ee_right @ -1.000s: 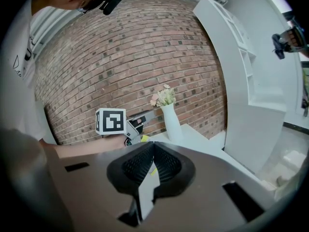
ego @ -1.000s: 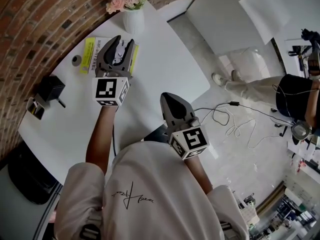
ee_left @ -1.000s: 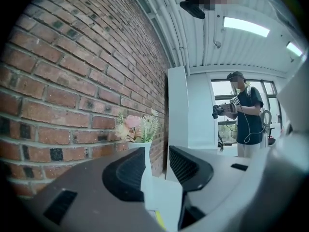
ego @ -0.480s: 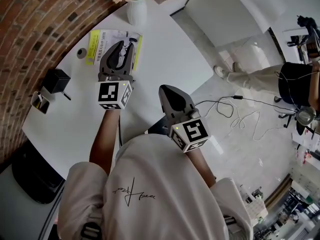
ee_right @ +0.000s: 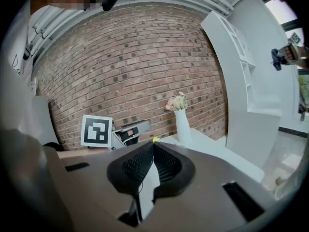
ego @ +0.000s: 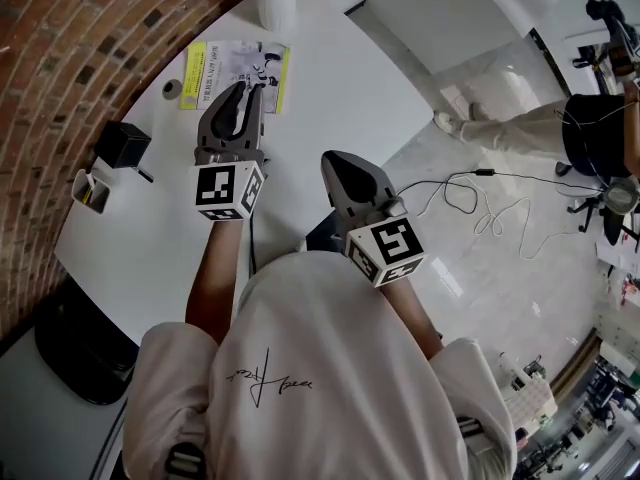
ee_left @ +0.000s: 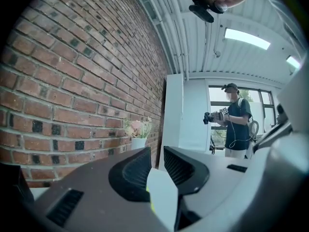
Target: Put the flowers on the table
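The left gripper [ego: 250,90] is released: in the left gripper view [ee_left: 157,151] its two dark ribbed jaws stand a narrow gap apart with nothing between them, and they have just been closing. From the head view its tips show against the near edge of a yellow-and-white printed booklet [ego: 235,65] that lies flat on the white curved table [ego: 340,98]; whether they touch it cannot be told. The right gripper [ego: 335,158] is clenched on nothing, its jaw tips meeting in the right gripper view [ee_right: 153,145]. It hangs by the table's near edge, just beside the left one.

The pink and cream flowers [ee_left: 137,128] stand upright in a slim white ceramic vase [ego: 276,0] at the far end of the table, close to the red brick wall [ego: 90,38] and well apart from both grippers. The right gripper view shows the same blooms [ee_right: 176,102] rising from the vase's neck [ee_right: 183,126].

On the table's left side a black box-shaped holder [ego: 122,144] sits near the wall; its contents cannot be made out. Just beside it, at the table's edge, a small white tray [ego: 88,190] holds something yellowish.
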